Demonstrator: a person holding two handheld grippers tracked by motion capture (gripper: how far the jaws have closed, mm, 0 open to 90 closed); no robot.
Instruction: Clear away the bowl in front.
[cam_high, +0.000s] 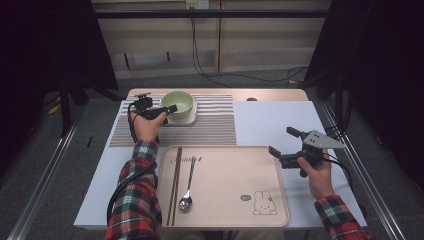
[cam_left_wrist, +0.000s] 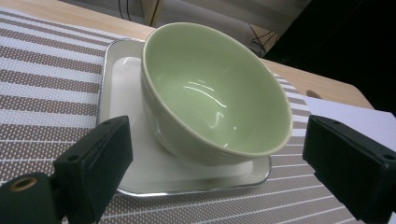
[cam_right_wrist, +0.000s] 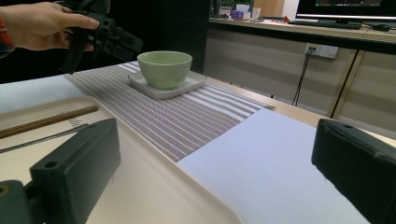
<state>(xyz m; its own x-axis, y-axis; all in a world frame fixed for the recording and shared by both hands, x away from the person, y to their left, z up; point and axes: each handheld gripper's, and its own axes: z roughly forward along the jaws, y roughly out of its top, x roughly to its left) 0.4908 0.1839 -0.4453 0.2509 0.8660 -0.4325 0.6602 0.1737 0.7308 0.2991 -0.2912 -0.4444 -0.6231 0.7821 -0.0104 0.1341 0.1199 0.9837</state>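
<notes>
The left tongs (cam_high: 156, 111) are hovering open beside the green bowl (cam_high: 177, 104), which is sitting on a small white tray (cam_high: 191, 119) at the far left of the surface. This looks like an approach to grasp; next the jaws would need to straddle the bowl's rim. The right tongs (cam_high: 289, 146) are waiting open, empty, at the near right.

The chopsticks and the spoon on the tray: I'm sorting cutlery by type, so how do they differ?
The chopsticks are a dark brown pair of straight sticks; the spoon is a single piece of shiny silver metal with a rounded bowl at its near end. The chopsticks reach farther along the tray than the spoon. Both lie flat, side by side, at the tray's left part.
</notes>
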